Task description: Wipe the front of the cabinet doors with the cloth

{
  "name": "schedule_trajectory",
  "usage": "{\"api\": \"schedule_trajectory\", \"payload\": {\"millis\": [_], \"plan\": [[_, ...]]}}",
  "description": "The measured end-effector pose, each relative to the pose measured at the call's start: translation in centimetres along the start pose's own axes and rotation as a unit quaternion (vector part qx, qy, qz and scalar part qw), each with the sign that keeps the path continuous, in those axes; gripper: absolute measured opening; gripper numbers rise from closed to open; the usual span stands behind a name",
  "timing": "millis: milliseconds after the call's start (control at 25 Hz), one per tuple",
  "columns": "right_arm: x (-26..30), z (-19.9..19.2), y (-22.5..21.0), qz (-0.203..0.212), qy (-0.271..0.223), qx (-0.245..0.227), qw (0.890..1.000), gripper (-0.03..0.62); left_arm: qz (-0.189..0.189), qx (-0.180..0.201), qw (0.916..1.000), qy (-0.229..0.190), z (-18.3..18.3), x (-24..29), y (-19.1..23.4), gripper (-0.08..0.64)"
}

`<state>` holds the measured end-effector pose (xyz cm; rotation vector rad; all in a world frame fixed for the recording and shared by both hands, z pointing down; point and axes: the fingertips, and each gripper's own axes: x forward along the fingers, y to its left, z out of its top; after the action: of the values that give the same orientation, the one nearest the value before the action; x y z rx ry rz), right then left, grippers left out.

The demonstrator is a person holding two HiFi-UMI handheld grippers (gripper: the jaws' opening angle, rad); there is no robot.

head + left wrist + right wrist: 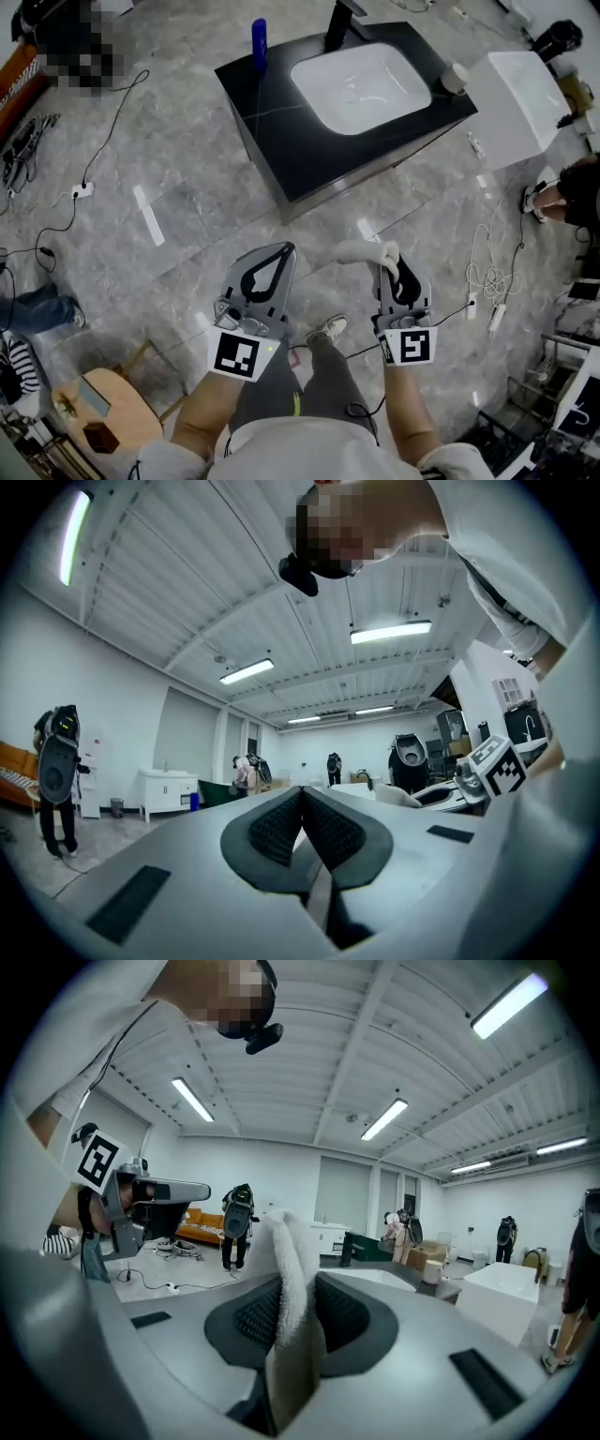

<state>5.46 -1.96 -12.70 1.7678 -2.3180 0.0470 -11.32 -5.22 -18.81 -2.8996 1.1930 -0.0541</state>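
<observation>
The 2 grippers are held side by side in front of the person, above the grey marble floor (187, 178), as seen in the head view. The left gripper (283, 249) is clenched: in the left gripper view (302, 797) its 2 dark ribbed pads (272, 829) are pressed together at the tips, and nothing is seen between them. The right gripper (390, 261) is closed on the cloth (362, 250), which is white. In the right gripper view (296, 1286) the cloth (284, 1241) is pinched between the pads, with 1 fold standing up above the jaws and the rest hanging down behind them.

The cabinet (314, 155) is set ahead of both grippers and well apart from them. It is topped by a black surface with a white sink basin (361, 86) sunk into it. A blue bottle (260, 44) is stood at the back left corner of that top, and a black faucet (341, 22) is seen behind the basin. The cloth is not touching the cabinet. A white unit (516, 105) is placed just beside the cabinet on the right, and cables (89, 155) are laid across the floor to the left.
</observation>
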Motion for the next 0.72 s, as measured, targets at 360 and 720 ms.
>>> {"api": "schedule_trajectory", "payload": {"millis": [360,720], "plan": [[-3.2,14.9,3.7,0.01,-0.072,-0.022,0.997,0.094,0.046,0.025,0.9956,-0.078,13.7,-6.9,3.8,0.018],[-10.6,21.9,5.5,0.072,-0.142,-0.016,0.987,0.094,0.054,0.036,0.9895,-0.129,20.5,-10.5,-1.6,0.018]]}}
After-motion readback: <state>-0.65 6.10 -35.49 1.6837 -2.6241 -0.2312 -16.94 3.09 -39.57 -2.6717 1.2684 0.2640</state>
